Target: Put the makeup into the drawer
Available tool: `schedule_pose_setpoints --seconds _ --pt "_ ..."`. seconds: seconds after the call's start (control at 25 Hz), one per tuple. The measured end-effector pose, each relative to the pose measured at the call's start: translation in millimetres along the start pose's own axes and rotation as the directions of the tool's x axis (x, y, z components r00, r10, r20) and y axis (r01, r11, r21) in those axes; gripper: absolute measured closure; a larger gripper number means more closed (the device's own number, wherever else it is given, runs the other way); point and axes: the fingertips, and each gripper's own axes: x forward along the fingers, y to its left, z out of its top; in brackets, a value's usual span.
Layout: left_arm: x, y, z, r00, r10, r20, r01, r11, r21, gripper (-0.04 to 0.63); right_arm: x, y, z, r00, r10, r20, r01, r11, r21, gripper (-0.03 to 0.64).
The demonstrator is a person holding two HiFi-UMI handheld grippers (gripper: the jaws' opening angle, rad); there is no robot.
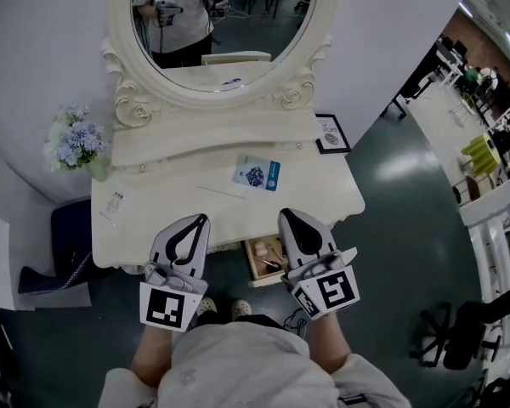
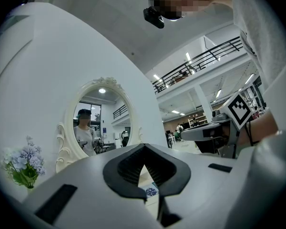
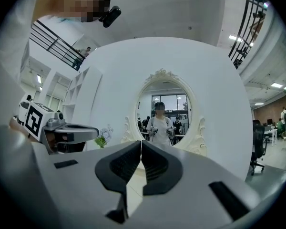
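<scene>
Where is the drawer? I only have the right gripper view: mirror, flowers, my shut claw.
Observer: The drawer stands open below the front edge of the table, with small items inside.
Operator: Anything lying on top?
Observer: A blue-and-white packet lies flat near the middle of the tabletop.
Operator: And the left claw?
Observer: The left claw is shut, with nothing in it.

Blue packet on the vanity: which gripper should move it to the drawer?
Right, probably: the right gripper is nearer the blue packet and beside the open drawer; the left gripper is farther. Both are shut, empty.
</scene>
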Motion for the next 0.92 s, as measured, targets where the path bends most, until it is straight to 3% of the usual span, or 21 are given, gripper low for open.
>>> schedule_pose_setpoints --seconds 0.92 --pt "-0.5 -8.4 1.9 1.000 -0.002 0.008 0.002 1.000 -0.003 0.582 -8.5 4.3 5.6 1.000 0.008 0.024 -0.008 1.000 0.007 0.595"
